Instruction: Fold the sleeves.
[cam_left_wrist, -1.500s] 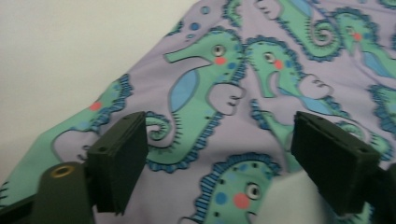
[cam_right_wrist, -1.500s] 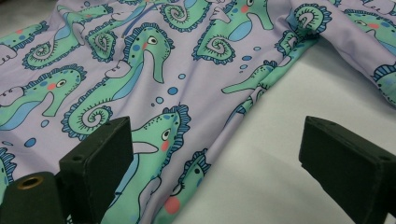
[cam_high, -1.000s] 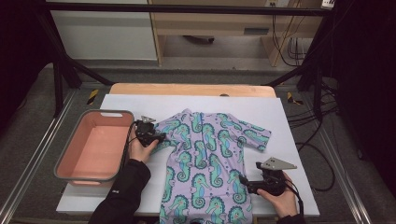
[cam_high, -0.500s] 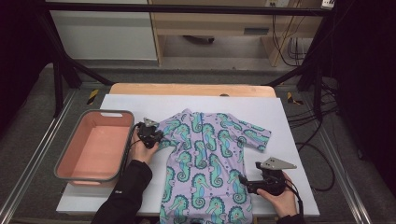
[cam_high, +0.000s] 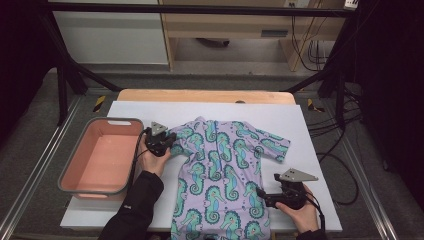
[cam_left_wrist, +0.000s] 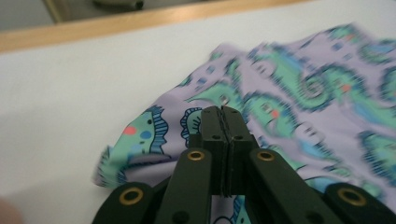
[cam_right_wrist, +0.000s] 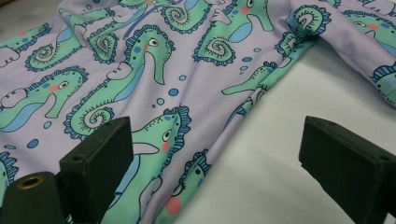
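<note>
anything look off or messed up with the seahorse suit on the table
Mostly fine. The seahorse suit lies flat, but its sleeve by the left gripper is bunched and lifted, pinched in the shut jaws. The suit's lower end hangs past the table front edge. No damage shows.

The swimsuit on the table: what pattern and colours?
Lilac swimsuit printed with teal-green seahorses and small blue bubbles; clearest in the right gripper view.
</note>
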